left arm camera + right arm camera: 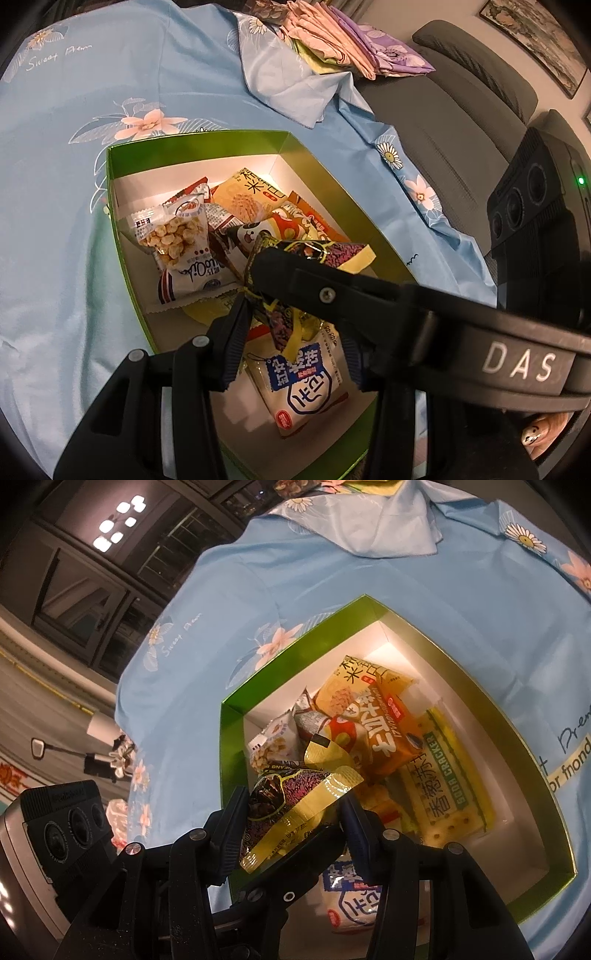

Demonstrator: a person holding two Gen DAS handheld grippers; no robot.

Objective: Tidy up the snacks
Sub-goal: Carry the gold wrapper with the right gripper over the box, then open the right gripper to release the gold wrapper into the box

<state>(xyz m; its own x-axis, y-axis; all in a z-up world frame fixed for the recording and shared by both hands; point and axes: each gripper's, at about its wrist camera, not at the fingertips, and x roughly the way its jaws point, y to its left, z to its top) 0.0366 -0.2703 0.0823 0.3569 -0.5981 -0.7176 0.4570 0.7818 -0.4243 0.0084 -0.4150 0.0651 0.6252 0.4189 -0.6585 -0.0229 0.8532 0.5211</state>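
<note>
A green box (192,142) (480,686) with a white inside lies on a light blue floral cloth (74,147) and holds several snack packets. Among them are a peanut packet (177,236), a white and blue packet (306,384), an orange packet (384,727) and soda crackers (447,779). Over the box's near end hangs a purple and yellow packet (280,325) (295,805). My left gripper (291,349) is shut on its lower part. My right gripper (293,825) is shut on it too, with one finger (295,280) crossing the left wrist view.
Folded pink and purple cloths (351,40) are stacked at the cloth's far edge. A grey sofa (443,110) stands to the right of it. A dark window (92,590) is on the left in the right wrist view. Each gripper carries a black camera block (532,206) (62,830).
</note>
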